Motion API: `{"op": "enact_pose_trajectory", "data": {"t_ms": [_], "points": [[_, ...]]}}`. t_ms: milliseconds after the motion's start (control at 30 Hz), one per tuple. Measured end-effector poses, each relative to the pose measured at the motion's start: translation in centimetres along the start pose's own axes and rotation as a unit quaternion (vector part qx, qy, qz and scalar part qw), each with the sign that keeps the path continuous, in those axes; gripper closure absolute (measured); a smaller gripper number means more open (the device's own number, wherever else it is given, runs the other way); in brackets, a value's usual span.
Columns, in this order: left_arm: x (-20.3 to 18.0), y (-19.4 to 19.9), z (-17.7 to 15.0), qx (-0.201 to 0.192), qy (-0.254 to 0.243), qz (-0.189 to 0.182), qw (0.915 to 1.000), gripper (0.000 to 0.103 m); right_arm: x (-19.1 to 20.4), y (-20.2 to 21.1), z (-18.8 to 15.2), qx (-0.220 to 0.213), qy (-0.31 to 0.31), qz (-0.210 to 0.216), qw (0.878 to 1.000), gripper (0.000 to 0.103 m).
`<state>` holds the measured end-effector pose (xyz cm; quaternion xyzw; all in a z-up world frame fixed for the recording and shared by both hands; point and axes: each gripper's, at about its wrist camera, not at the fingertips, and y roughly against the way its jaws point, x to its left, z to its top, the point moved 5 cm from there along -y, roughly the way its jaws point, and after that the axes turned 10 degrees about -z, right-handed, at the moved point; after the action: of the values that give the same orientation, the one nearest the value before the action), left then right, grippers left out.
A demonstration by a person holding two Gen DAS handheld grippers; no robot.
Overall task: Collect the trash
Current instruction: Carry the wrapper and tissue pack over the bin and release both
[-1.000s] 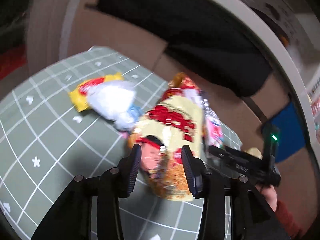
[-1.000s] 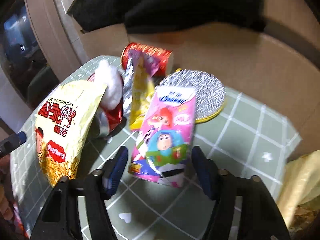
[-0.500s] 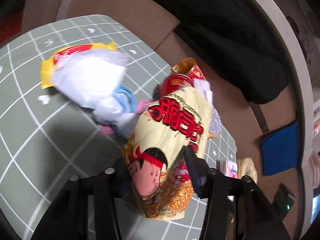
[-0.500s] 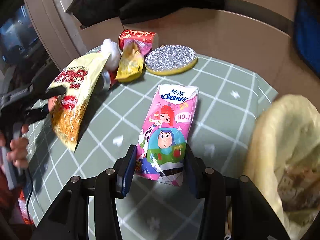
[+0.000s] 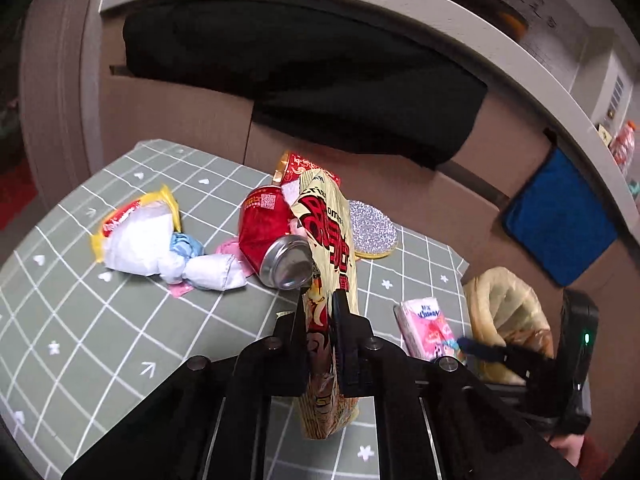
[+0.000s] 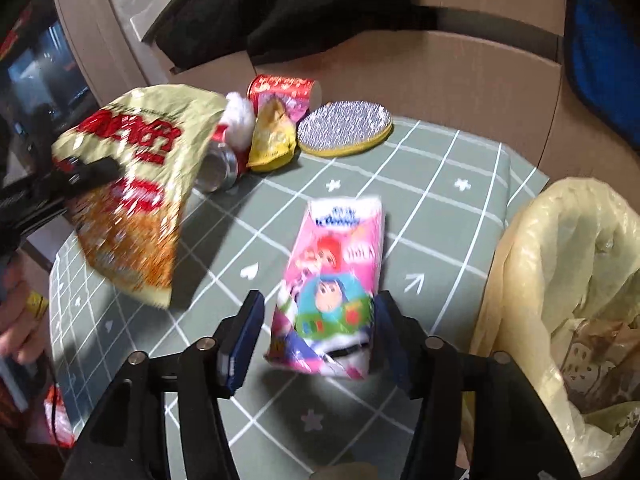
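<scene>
My left gripper (image 5: pixel 318 312) is shut on a yellow and red snack bag (image 5: pixel 328 248) and holds it above the green checked table (image 5: pixel 100 320); the bag also shows at the left of the right wrist view (image 6: pixel 132 200). My right gripper (image 6: pixel 318 312) is open around a pink tissue pack (image 6: pixel 332 284), which looks blurred between the jaws; the pack also shows in the left wrist view (image 5: pixel 426 330). A yellowish trash bag (image 6: pixel 568 292) stands open at the table's right edge, and it shows in the left wrist view (image 5: pixel 508 308).
On the table lie a red can (image 5: pixel 272 236), a white and yellow wrapper (image 5: pixel 136 232), crumpled white tissue (image 5: pixel 212 272), a red cup (image 6: pixel 284 88), a small yellow wrapper (image 6: pixel 272 140) and a round silver pad (image 6: pixel 344 128). Cardboard boxes and black cloth stand behind.
My left gripper has closed on the snack bag and lifted it toward the right. My right gripper's jaws have opened wider around the tissue pack, near the trash bag.
</scene>
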<state>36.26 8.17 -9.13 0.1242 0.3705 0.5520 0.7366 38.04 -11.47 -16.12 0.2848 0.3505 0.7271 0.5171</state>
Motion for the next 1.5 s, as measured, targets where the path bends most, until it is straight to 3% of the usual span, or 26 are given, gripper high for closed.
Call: {"op": "enact_pose_trajectory", "data": {"t_ms": [133, 433, 533, 600, 733, 1000, 1233, 1500], "points": [[-0.2, 0.9, -0.5, -0.003, -0.007, 0.009, 0.9999, 0.093, 0.5, 0.1, 0.9, -0.01, 0.002, 0.0, 1.0, 0.037], [0.0, 1.2, -1.7, -0.002, -0.015, 0.026, 0.9995, 0.093, 0.0, -3.9, 2.0, 0.022, 0.018, -0.05, 0.998, 0.037], [-0.1, 1.4, -1.6, -0.007, -0.017, 0.028, 0.9994, 0.093, 0.1, -4.1, 1.9, 0.023, 0.037, -0.071, 0.996, 0.053], [-0.5, 1.7, -1.5, -0.009, -0.019, 0.025, 0.9995, 0.093, 0.1, -3.5, 1.9, 0.018, 0.038, -0.066, 0.997, 0.057], [-2.1, 2.5, -0.5, -0.025, -0.034, 0.021, 0.9989, 0.093, -0.4, -0.5, 2.6, -0.013, 0.027, -0.05, 0.998, 0.059], [-9.8, 4.5, 3.2, -0.067, -0.086, -0.02, 0.9939, 0.093, -3.3, 10.5, 5.4, -0.126, 0.006, -0.037, 0.991, 0.059], [-17.6, 4.8, 4.4, -0.086, -0.138, -0.066, 0.9845, 0.093, -8.2, 18.9, 6.2, -0.211, -0.012, -0.069, 0.975, 0.059], [-24.4, 2.2, 3.8, -0.074, -0.171, -0.113, 0.976, 0.093, -13.4, 23.0, 5.1, -0.248, -0.04, -0.104, 0.962, 0.059]]}}
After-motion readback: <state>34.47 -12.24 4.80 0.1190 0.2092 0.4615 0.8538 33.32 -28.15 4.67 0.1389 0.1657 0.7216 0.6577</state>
